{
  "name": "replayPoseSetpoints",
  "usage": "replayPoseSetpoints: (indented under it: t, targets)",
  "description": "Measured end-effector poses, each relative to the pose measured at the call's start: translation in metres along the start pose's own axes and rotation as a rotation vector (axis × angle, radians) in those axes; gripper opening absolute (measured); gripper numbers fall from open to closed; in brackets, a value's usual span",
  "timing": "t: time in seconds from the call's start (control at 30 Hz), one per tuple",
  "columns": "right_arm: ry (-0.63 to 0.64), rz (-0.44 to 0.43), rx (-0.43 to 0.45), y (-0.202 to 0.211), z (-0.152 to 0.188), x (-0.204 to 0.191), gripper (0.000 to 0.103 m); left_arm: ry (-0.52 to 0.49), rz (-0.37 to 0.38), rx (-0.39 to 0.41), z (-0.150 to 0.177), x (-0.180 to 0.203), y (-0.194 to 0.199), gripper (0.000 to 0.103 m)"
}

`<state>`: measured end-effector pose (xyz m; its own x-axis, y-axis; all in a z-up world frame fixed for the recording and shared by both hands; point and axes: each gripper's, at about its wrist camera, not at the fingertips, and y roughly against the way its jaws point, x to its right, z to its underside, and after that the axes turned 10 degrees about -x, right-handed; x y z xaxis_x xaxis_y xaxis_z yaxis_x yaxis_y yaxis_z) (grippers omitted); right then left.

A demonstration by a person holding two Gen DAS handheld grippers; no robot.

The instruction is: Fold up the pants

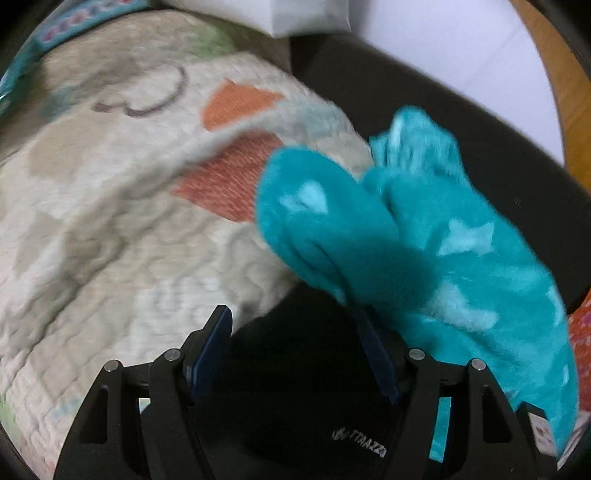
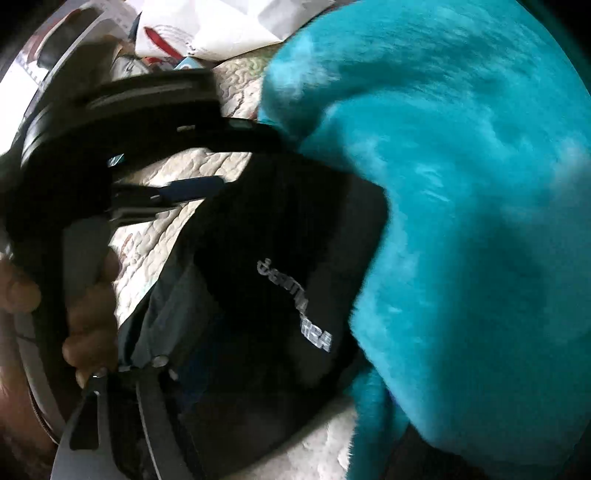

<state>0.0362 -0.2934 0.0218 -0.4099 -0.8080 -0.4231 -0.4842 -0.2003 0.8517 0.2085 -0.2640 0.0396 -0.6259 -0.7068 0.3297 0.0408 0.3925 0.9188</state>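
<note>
The left tongs (image 1: 291,314) sit right at the bottom of the left wrist view. Their two fingers stand wide apart and pinch nothing. Under them lies a black cloth (image 1: 295,406) with pale letters on it. The teal pants (image 1: 424,240) are just to the right and brush against the right finger. They are fluffy, with pale stars. They lie in a soft heap with two fat lumps, which may be the legs. The heap sits at the edge of the bed, where the quilt (image 1: 110,240) ends. The quilt is cream with orange patches. A white box (image 1: 306,18) stands past the far edge of the bed.

In the right wrist view the teal pants are closest and fill the whole right side, fuzzy and blurred. They hide one finger of the right tongs (image 2: 258,369), so I cannot tell if those are released or grasping. The black cloth lies in the middle on the quilt. A hand (image 2: 88,314) holds the left tongs at the left.

I think the folding has hardly begun. No flat fold shows yet. The pants must be spread flat, the legs laid together, then folded over.
</note>
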Motion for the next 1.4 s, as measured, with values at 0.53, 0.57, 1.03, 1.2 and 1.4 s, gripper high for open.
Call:
replayPoseSetpoints:
  t: [0.53, 0.57, 1.03, 1.2, 1.4]
  targets:
    - [0.047, -0.051, 0.013, 0.024, 0.007, -0.014, 0.024, 0.051, 0.032, 0.090, 0.045, -0.005, 0.040, 0.024]
    - [0.045, -0.054, 0.012, 0.024, 0.007, -0.014, 0.028, 0.057, 0.033, 0.100, 0.049, -0.006, 0.046, 0.024]
    - [-0.053, -0.133, 0.095, 0.049, -0.024, 0.022, 0.069, 0.065, 0.067, 0.119, 0.062, -0.009, 0.059, 0.024]
    - [-0.099, -0.213, 0.021, 0.037, -0.019, 0.026, 0.075, 0.131, 0.100, 0.128, 0.065, -0.024, 0.059, 0.024]
    - [0.049, -0.152, -0.041, 0.017, -0.008, -0.006, 0.043, 0.122, 0.071, 0.132, 0.076, -0.019, 0.067, 0.024]
